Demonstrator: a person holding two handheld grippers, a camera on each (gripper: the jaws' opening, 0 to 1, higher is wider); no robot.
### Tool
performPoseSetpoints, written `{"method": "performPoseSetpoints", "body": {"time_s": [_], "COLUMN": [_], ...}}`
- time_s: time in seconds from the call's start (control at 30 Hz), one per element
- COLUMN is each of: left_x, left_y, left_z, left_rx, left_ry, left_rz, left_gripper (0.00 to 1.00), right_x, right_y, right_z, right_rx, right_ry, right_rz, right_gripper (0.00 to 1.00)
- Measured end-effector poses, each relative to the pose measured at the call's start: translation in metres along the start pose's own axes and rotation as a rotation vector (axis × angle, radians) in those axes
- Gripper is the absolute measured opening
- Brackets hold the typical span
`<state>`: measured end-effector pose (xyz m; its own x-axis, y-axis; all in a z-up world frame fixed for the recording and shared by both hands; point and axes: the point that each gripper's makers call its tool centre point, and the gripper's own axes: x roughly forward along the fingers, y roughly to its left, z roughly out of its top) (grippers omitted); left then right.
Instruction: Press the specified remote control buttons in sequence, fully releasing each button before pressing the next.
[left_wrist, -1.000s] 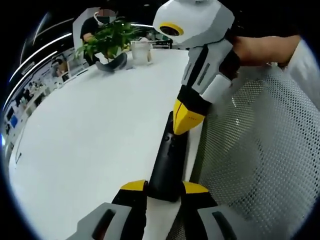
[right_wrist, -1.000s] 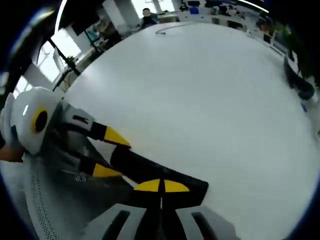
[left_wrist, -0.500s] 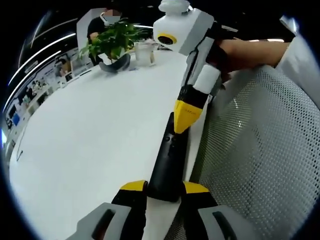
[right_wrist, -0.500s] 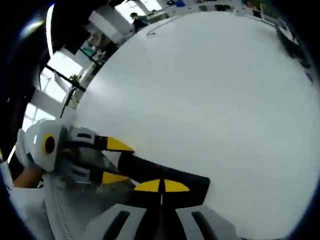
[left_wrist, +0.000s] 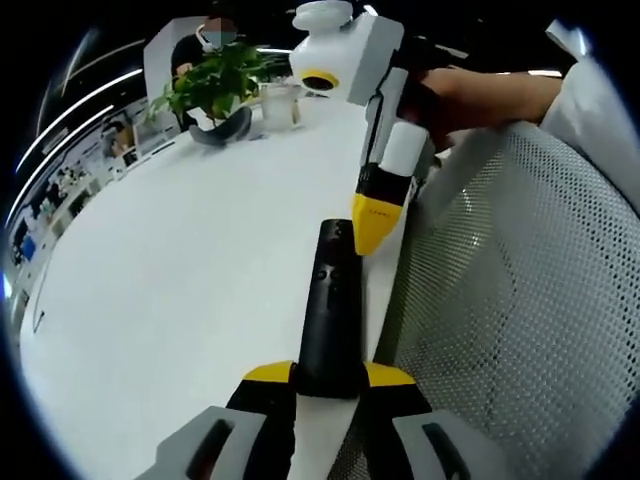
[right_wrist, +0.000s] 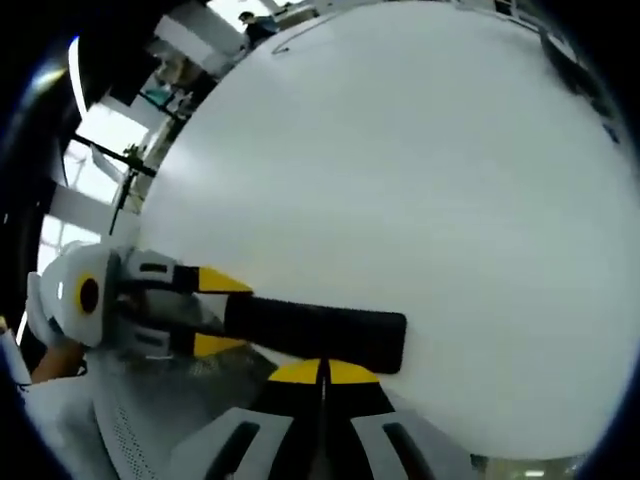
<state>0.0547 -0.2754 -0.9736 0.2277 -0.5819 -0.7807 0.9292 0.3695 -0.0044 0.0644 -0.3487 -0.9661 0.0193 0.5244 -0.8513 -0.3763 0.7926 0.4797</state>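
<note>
The left gripper (left_wrist: 328, 374) pinches the near end of the slim black remote control (left_wrist: 331, 305) above the white table (left_wrist: 180, 270). The right gripper (left_wrist: 372, 228), tips pressed together, hovers beside its far end.

Black remote control (left_wrist: 330, 310), white table (left_wrist: 180, 260), yellow-tipped grey hand-held gripper (left_wrist: 375, 222), white mesh chair (left_wrist: 520, 300).

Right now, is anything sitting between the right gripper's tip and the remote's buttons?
Nothing visible. In the left gripper view the right gripper hangs with its jaws closed beside the far end of the remote, which the left gripper clamps at its near end.
</note>
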Motion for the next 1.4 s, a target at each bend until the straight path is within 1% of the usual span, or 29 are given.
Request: {"method": "performPoseSetpoints", "body": {"time_s": [0.07,0.1,0.17,0.27,0.3,0.33,0.43,0.53,0.6,0.63,0.67,0.73,0.9,1.0,1.07,1.17,1.23,1.3,1.33,1.4], "left_x": [0.000,0.001,0.001,0.002,0.002,0.002,0.002,0.003,0.004,0.004,0.004,0.004,0.003,0.002,0.002,0.002,0.001,0.001,0.000,0.000], "left_y": [0.000,0.001,0.002,0.001,0.002,0.002,0.003,0.003,0.005,0.005,0.005,0.005,0.005,0.005,0.005,0.005,0.005,0.004,0.003,0.002], "left_z": [-0.001,0.000,0.000,0.002,0.001,0.002,0.002,0.002,0.004,0.005,0.005,0.005,0.006,0.005,0.006,0.006,0.006,0.006,0.006,0.006], "left_rx": [0.005,0.005,-0.001,-0.005,0.005,-0.005,-0.005,-0.010,-0.012,-0.013,-0.014,-0.012,-0.009,-0.004,-0.002,-0.002,-0.001,0.014,0.038,0.060], "left_ry": [-0.003,-0.008,-0.013,-0.018,-0.008,-0.014,-0.016,-0.024,-0.036,-0.037,-0.038,-0.040,-0.042,-0.047,-0.055,-0.062,-0.066,-0.068,-0.063,-0.063], "left_rz": [-0.005,-0.009,-0.011,-0.009,-0.009,-0.007,-0.008,-0.006,0.003,0.004,0.003,0.002,0.002,0.002,0.005,0.003,0.002,0.000,-0.004,0.007], "left_gripper": [0.23,0.23,0.23,0.24,0.24,0.24,0.24,0.25,0.25,0.25,0.25,0.25,0.25,0.25,0.25,0.25,0.25,0.25,0.24,0.24], "right_x": [-0.002,-0.004,-0.004,0.000,0.000,0.001,0.000,0.001,0.003,0.003,0.002,0.003,0.001,0.001,0.001,0.001,0.000,0.000,0.000,-0.001], "right_y": [-0.002,-0.002,-0.001,-0.003,-0.002,-0.002,-0.002,-0.002,-0.003,-0.002,-0.002,-0.002,-0.004,-0.004,-0.004,-0.001,-0.002,-0.002,-0.003,-0.001], "right_z": [0.002,0.006,0.009,0.008,0.008,0.008,0.008,0.008,0.007,0.008,0.007,0.008,0.009,0.009,0.010,0.010,0.010,0.011,0.012,0.015], "right_rx": [-0.010,-0.017,-0.003,-0.007,-0.015,-0.019,-0.054,-0.069,-0.113,-0.115,-0.138,-0.159,-0.127,-0.108,-0.086,-0.091,-0.073,-0.051,-0.044,-0.039], "right_ry": [0.000,-0.024,-0.040,-0.032,-0.027,-0.027,-0.030,-0.022,-0.012,-0.014,-0.013,-0.019,-0.037,-0.053,-0.053,-0.039,-0.032,-0.036,-0.045,-0.057], "right_rz": [-0.019,-0.022,-0.005,-0.013,-0.013,-0.020,-0.036,-0.047,-0.059,-0.061,-0.079,-0.089,-0.077,-0.045,-0.032,-0.036,-0.036,-0.034,-0.039,-0.030], "right_gripper": [0.00,0.00,0.00,0.00,0.00,0.00,0.00,0.00,0.00,0.00,0.00,0.00,0.00,0.00,0.00,0.00,0.00,0.00,0.00,0.00]}}
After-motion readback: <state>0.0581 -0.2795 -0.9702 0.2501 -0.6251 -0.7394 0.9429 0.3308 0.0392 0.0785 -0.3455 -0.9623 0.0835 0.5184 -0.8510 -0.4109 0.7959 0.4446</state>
